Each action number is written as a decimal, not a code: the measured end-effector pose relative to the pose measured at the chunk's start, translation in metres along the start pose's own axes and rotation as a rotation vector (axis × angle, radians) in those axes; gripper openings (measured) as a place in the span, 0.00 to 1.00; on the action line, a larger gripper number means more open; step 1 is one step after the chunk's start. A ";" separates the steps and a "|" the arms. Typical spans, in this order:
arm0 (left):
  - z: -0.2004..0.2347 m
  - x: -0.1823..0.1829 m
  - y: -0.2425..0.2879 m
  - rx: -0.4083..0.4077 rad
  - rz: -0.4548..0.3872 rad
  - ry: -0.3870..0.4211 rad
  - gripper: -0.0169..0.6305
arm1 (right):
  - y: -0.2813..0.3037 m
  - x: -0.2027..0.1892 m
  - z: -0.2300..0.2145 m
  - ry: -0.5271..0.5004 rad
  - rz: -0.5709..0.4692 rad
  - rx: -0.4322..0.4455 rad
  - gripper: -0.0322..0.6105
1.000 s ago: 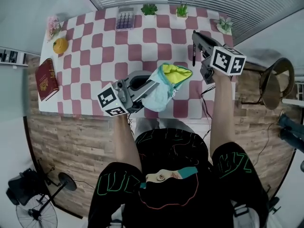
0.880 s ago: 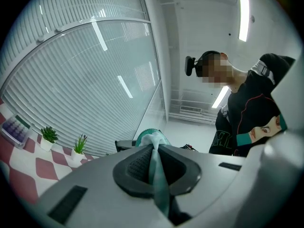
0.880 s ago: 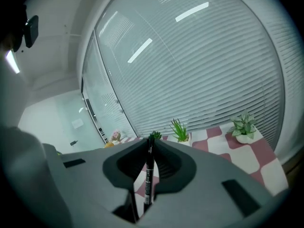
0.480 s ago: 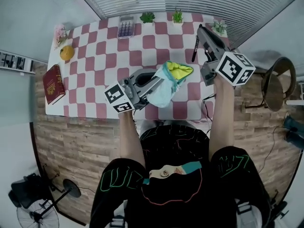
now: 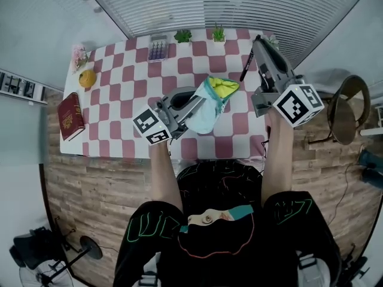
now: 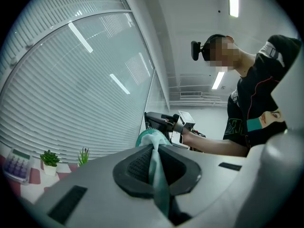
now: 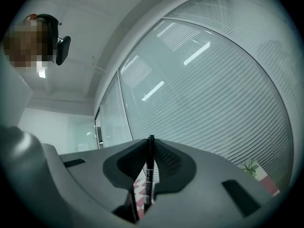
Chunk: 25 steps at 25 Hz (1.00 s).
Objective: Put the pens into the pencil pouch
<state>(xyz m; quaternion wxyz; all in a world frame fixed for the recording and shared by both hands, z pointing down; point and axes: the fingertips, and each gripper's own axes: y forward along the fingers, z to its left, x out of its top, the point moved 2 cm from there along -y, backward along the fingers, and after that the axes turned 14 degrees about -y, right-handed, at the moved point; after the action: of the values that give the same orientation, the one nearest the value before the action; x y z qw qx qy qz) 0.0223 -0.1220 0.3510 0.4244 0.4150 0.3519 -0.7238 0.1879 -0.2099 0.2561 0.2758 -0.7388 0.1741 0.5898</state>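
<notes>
One pen [image 5: 246,68] sits clamped in the right gripper [image 5: 257,45], near the pencil pouch [image 5: 206,111]. The left gripper [image 5: 190,107] pinches the pouch rim and holds it up, mouth gaping. Dropping the pen in is seemingly what remains, and no loose pens show on the checked table [image 5: 119,100].

Slatted window blinds [image 5: 227,5] run behind the red-and-white checkered tabletop [image 5: 122,103]; wood-plank floor [image 5: 90,184] lies beneath, a chair [image 5: 342,111] at right.
</notes>
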 end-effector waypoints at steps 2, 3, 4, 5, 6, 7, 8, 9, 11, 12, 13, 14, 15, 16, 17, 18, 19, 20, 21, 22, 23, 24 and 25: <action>0.001 -0.002 0.004 0.004 0.019 0.009 0.03 | -0.002 0.009 0.001 0.007 -0.030 0.002 0.13; 0.001 -0.003 0.006 0.005 0.028 0.011 0.04 | -0.003 0.013 0.001 0.012 -0.043 0.008 0.13; 0.001 -0.004 0.008 0.006 0.036 0.013 0.04 | -0.004 0.016 0.003 0.018 -0.055 0.018 0.13; 0.001 -0.006 0.010 0.007 0.043 0.015 0.04 | -0.004 0.018 0.005 0.028 -0.063 0.031 0.13; 0.001 -0.007 0.011 0.007 0.049 0.016 0.04 | -0.003 0.019 0.008 0.036 -0.066 0.045 0.13; 0.000 -0.008 0.013 0.005 0.054 0.016 0.04 | -0.002 0.018 0.011 0.042 -0.064 0.055 0.13; 0.000 -0.009 0.014 0.002 0.058 0.016 0.04 | 0.000 0.016 0.013 0.044 -0.058 0.062 0.13; 0.000 -0.010 0.015 0.000 0.062 0.016 0.04 | 0.002 0.013 0.016 0.045 -0.051 0.067 0.13; 0.000 -0.010 0.016 -0.006 0.070 0.016 0.04 | 0.006 0.009 0.019 0.053 -0.042 0.075 0.13; 0.000 -0.010 0.016 -0.010 0.072 0.017 0.04 | 0.008 0.007 0.020 0.056 -0.037 0.078 0.13; -0.001 -0.009 0.017 -0.014 0.071 0.018 0.04 | 0.009 0.005 0.022 0.058 -0.030 0.080 0.13; -0.002 -0.009 0.017 -0.017 0.067 0.017 0.04 | 0.010 0.002 0.023 0.058 -0.021 0.080 0.13; -0.003 -0.008 0.017 -0.018 0.063 0.017 0.04 | 0.011 0.000 0.025 0.059 -0.013 0.081 0.13; -0.003 -0.008 0.017 -0.019 0.059 0.017 0.04 | 0.011 -0.002 0.026 0.059 -0.007 0.082 0.13; -0.004 -0.008 0.018 -0.020 0.057 0.017 0.04 | 0.011 -0.004 0.028 0.059 -0.001 0.084 0.13; -0.004 -0.009 0.018 -0.022 0.055 0.018 0.04 | 0.012 -0.006 0.029 0.059 0.004 0.086 0.13; -0.005 -0.009 0.019 -0.023 0.054 0.019 0.04 | 0.013 -0.007 0.031 0.059 0.006 0.090 0.13; -0.005 -0.008 0.020 -0.023 0.053 0.021 0.04 | 0.013 -0.009 0.033 0.059 0.007 0.096 0.13; -0.005 -0.008 0.020 -0.023 0.050 0.022 0.04 | 0.014 -0.010 0.035 0.059 0.008 0.101 0.13; -0.006 -0.007 0.020 -0.023 0.047 0.023 0.04 | 0.015 -0.011 0.036 0.059 0.011 0.105 0.13; -0.006 -0.007 0.021 -0.022 0.042 0.024 0.04 | 0.015 -0.012 0.038 0.059 0.014 0.107 0.13; -0.006 -0.006 0.021 -0.019 0.036 0.026 0.04 | 0.015 -0.014 0.039 0.059 0.016 0.110 0.13; -0.006 -0.005 0.021 -0.015 0.029 0.027 0.04 | 0.015 -0.015 0.041 0.060 0.017 0.112 0.13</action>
<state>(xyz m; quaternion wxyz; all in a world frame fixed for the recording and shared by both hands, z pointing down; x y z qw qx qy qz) 0.0441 -0.1236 0.3498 0.4331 0.4267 0.3569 -0.7092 0.1438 -0.1980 0.2614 0.3064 -0.7379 0.2213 0.5592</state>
